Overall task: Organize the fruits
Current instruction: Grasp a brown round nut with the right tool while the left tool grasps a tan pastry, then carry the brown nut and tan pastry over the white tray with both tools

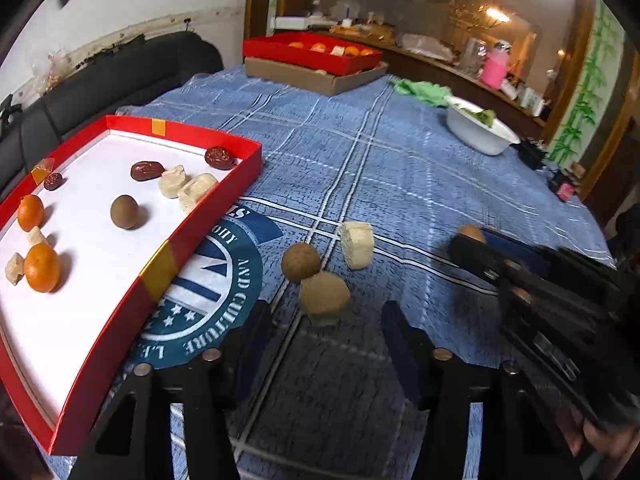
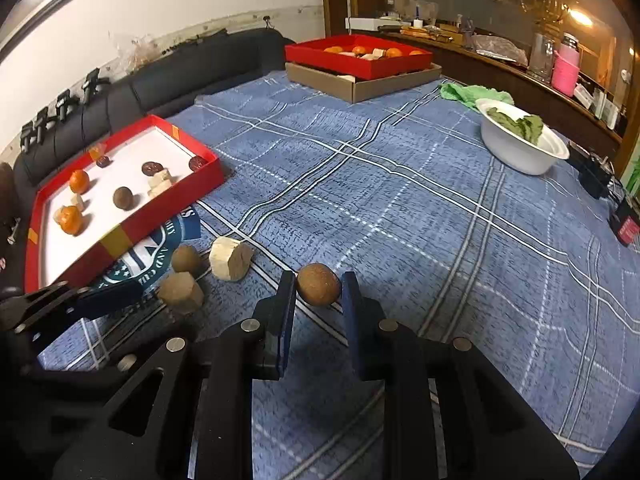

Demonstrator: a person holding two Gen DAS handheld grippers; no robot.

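Longan [image 2: 318,284] pinched in right gripper [image 2: 318,286], pickup step; left gripper [image 1: 326,320] spread over brown chunk [image 1: 323,294]; next: lift, carry to red tray [image 2: 160,216]

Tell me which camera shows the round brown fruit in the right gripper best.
The right wrist view: the round brown fruit sits centred and sharp, clamped in the right gripper. The left wrist view shows only its blurred top behind that gripper.
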